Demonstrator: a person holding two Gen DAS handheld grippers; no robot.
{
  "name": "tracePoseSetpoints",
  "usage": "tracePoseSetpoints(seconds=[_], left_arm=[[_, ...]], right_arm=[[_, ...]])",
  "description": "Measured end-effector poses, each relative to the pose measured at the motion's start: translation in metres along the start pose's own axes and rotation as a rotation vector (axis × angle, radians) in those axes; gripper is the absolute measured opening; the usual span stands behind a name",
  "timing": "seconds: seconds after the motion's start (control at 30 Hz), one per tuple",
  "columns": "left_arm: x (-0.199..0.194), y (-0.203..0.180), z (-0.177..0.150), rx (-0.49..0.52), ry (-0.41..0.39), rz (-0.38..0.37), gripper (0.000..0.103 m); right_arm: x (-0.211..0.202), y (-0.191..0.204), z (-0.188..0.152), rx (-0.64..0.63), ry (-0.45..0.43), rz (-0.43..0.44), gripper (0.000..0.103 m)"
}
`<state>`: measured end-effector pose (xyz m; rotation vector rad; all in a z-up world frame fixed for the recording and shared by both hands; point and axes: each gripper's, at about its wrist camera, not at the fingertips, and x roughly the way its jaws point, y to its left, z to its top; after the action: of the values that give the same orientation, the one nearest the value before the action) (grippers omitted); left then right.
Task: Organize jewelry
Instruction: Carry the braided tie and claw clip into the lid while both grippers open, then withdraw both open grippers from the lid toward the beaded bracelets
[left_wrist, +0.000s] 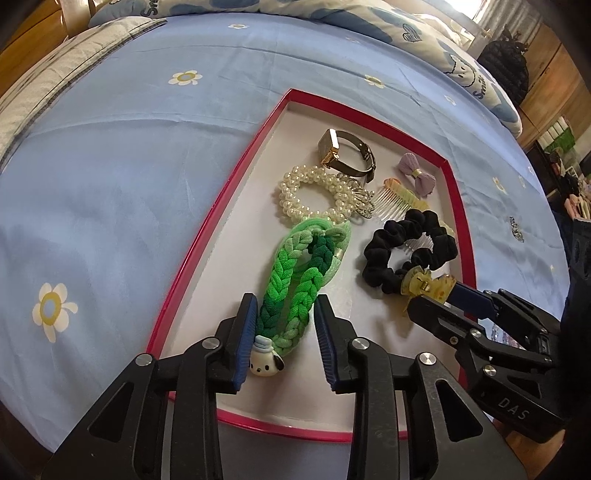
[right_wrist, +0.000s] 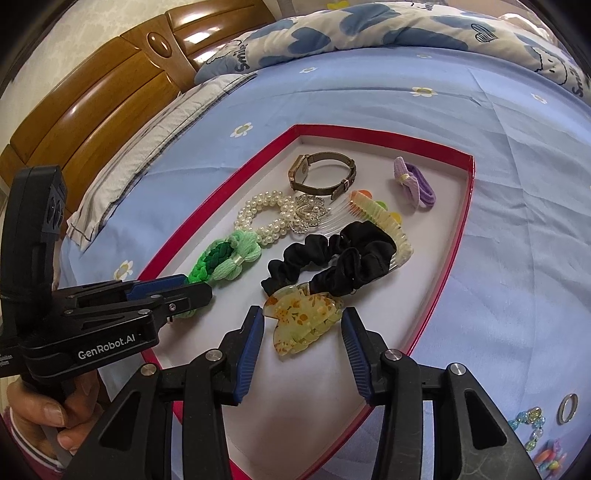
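A: Where is the jewelry?
B: In the red-rimmed tray (left_wrist: 192, 258) on the bed (left_wrist: 110, 147). The left tool (left_wrist: 286, 339) is spread astride the green braided band (left_wrist: 291, 273); the right tool (right_wrist: 303, 350) is spread about the yellow claw clip (right_wrist: 301, 317).

A: What crowds them?
B: The black scrunchie (right_wrist: 332, 262) touches the clip; the tray's near-left floor lies bare.

I work over a bed spread with a pale blue sheet (right_wrist: 369, 107) dotted with white flowers, a wooden headboard (right_wrist: 110, 74) against a pale wall (right_wrist: 74, 26), a grey-striped pillow (right_wrist: 155, 140) beside it, and a cloud-print quilt (right_wrist: 369, 33) bunched along the far edge.
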<state>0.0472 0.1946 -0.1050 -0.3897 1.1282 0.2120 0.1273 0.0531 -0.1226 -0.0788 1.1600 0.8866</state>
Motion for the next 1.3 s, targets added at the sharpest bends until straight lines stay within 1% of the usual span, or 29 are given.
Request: tracePoseSetpoints(seconds=[0.07, 0.3, 0.37, 0.43, 0.47, 0.53, 0.57, 1.07, 1.17, 1.3], left_arm=[[-0.002, 0.0, -0.001, -0.002, -0.004, -0.003, 0.034], [-0.009, 0.003, -0.002, -0.013, -0.013, -0.012, 0.037], [-0.013, 0.003, -0.003, -0.017, -0.019, -0.016, 0.043], [-0.017, 0.004, -0.003, -0.02, -0.028, -0.019, 0.045], [-0.019, 0.004, -0.003, -0.021, -0.031, -0.02, 0.046], [-0.021, 0.004, -0.003, -0.026, -0.033, -0.023, 0.046], [-0.022, 0.004, -0.004, -0.028, -0.034, -0.024, 0.046], [-0.042, -0.005, -0.013, -0.023, -0.053, -0.04, 0.046], [-0.047, -0.011, -0.015, -0.017, -0.057, -0.052, 0.046], [-0.054, -0.025, -0.018, 0.003, -0.058, -0.088, 0.046]], right_arm=[[0.0, 0.001, 0.0, -0.003, 0.001, -0.004, 0.045], [0.0, 0.003, -0.001, -0.013, 0.004, -0.015, 0.045], [-0.001, 0.003, -0.001, -0.008, 0.004, -0.013, 0.045], [-0.005, 0.003, -0.002, -0.002, 0.0, -0.012, 0.046], [-0.006, 0.002, -0.002, 0.001, -0.003, -0.013, 0.047], [-0.011, 0.001, -0.003, 0.006, -0.013, -0.011, 0.052], [-0.012, 0.001, -0.004, 0.006, -0.017, -0.013, 0.053], [-0.034, 0.0, -0.012, 0.017, -0.052, -0.012, 0.053], [-0.045, -0.003, -0.016, 0.029, -0.069, -0.007, 0.053], [-0.064, -0.014, -0.026, 0.061, -0.094, -0.005, 0.053]])
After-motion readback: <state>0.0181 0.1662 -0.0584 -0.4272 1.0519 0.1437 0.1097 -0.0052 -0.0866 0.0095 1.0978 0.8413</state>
